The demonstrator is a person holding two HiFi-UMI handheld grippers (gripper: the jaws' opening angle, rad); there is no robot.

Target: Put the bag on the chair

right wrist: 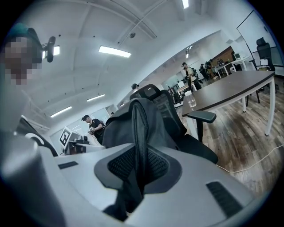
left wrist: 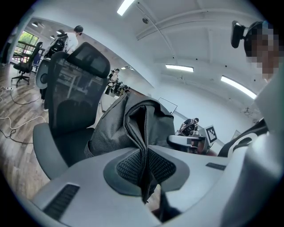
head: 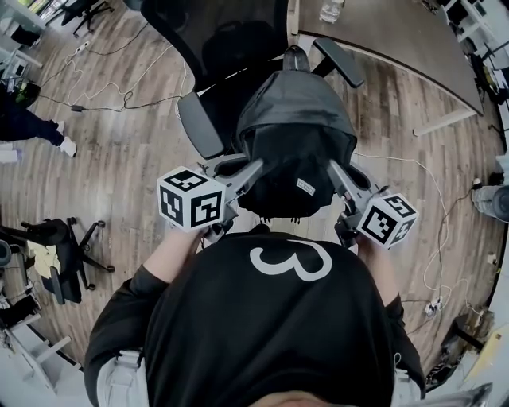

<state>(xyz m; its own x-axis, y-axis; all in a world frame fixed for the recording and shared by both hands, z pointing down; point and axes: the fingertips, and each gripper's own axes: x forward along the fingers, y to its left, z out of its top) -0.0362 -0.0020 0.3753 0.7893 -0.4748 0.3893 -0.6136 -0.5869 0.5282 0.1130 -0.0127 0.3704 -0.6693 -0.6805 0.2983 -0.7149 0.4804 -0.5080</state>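
Observation:
A dark grey backpack [head: 296,135] hangs in the air just in front of a black office chair [head: 208,56], over the front of its seat. My left gripper [head: 253,172] is shut on the bag's left edge; in the left gripper view a zippered fold of the bag [left wrist: 141,133] is pinched between the pads. My right gripper [head: 337,172] is shut on the bag's right edge, where a fold of bag fabric [right wrist: 141,133] runs down between the pads. The chair's mesh back [left wrist: 73,84] stands left of the bag, and its right armrest [right wrist: 202,116] shows beside the bag.
A dark curved table [head: 398,36] with a water bottle [head: 331,9] stands right of the chair. Cables [head: 95,99] trail over the wooden floor at left, a white cable [head: 436,238] at right. Another black chair [head: 60,246] lies at left. People stand in the background.

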